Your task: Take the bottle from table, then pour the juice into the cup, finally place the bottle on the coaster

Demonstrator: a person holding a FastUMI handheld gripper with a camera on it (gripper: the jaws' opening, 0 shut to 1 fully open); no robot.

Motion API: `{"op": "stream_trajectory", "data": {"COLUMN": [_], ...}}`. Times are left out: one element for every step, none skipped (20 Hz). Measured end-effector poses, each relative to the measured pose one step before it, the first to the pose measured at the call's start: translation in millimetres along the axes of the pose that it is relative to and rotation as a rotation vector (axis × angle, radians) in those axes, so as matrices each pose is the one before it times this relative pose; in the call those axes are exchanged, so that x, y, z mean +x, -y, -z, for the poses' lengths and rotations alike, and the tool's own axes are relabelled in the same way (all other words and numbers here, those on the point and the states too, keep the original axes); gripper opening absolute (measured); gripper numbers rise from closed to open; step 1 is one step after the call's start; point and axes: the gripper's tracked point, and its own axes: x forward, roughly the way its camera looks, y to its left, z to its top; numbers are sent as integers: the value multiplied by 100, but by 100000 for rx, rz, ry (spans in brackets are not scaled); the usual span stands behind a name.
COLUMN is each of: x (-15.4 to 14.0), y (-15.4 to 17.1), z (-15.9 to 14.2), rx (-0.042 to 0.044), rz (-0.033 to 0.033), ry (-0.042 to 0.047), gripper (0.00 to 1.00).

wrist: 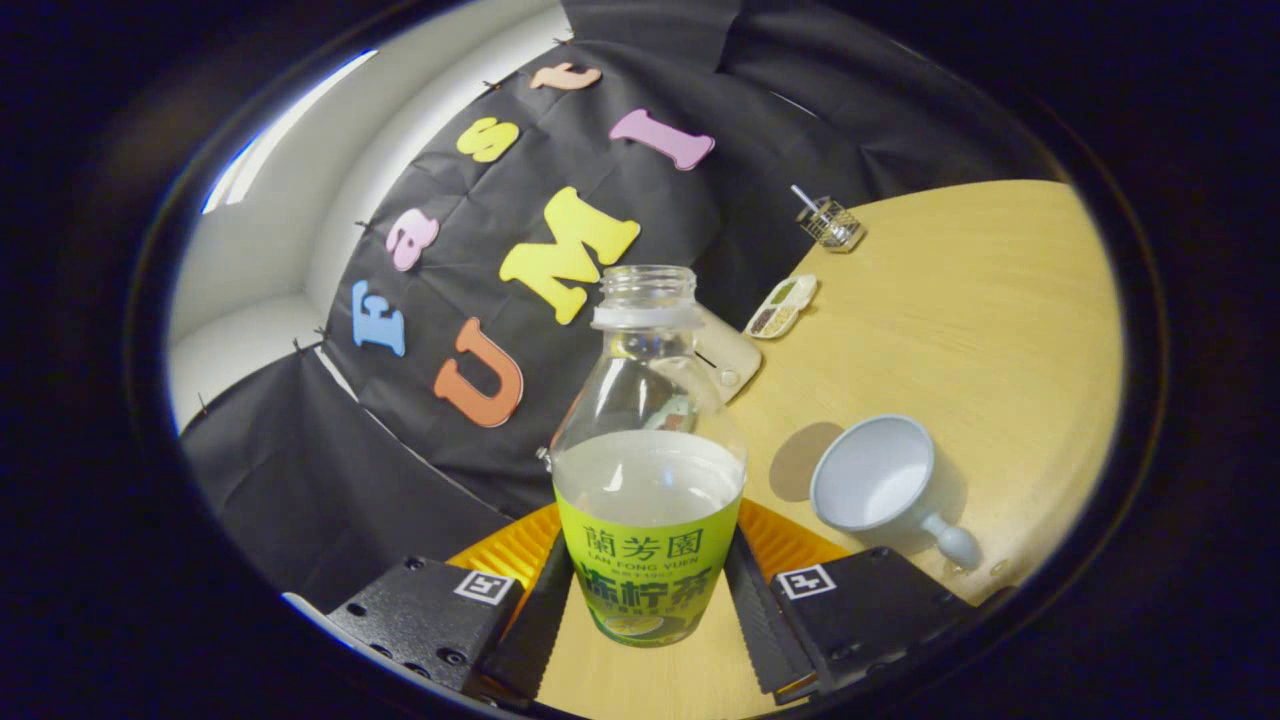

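Bottle [647,470] clamped between both fingers of gripper [648,610], uncapped, tilted with the view.

Part-filled with pale juice; green label reading "LAN FONG YUEN" under Chinese characters. Cup [875,487] just beside, on wooden table [980,320]; seasoning tray [782,306] and wire basket [832,222] beyond.

A clear plastic bottle [648,470] wears a lime-green label with dark lettering and holds pale, cloudy juice. A pale blue-grey cup [873,486] with a matching handle stands on a light yellow wood-grain table [960,310]. The gripper [648,600] clasps the bottle; beneath shows a ribbed orange coaster [515,545], perhaps. A white sectioned dish [781,306] holds brownish and greenish fillings.
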Motion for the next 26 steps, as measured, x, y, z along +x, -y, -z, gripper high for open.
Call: {"op": "stream_trajectory", "data": {"x": [-129,-163,-226,-143,-76,-96,-242,-182,-97,-228,-244,-290,-299,-133,85,141,250,393,540,564,773,628,746,849,887,794], "y": [-245,-175,-108,40,670,15,-72,85,217,268,471,291,-152,-299,-294,-172,-31,0,111,248,117,-3,-111,-222,-199,-118], "z": [-114,-88,-9,-160,421,-41,-131,-65,30,-122,-186,-353,-467,-517,-576,-522,-293,-201,-28,66,128,229,10,-76,101,-17], "rx": [-3211,-3312,-3309,-3809,-3811,-3926,-3968,-4040,-4559,-4572,-4910,-4747,-4089,-3180,-2943,-2204,-940,-594,-498,-647,-977,-680,-909,-1019,-1979,-2998], "rz": [691,579,884,1316,1395,1526,1660,2035,2240,2771,3151,2563,1512,702,64,152,476,298,1061,1228,702,481,-256,-66,-119,81], "ry": [684,659,679,713,-44,-20,194,70,-97,-374,338,721,903,1318,1967,2005,1752,1454,489,211,-598,-681,122,-159,-370,-441], "gripper": [80,80,80,80,80,80,80,80,80,81,81,81,81,81,81,81,81,81,81,81,81,81,81,81,81,81]}}
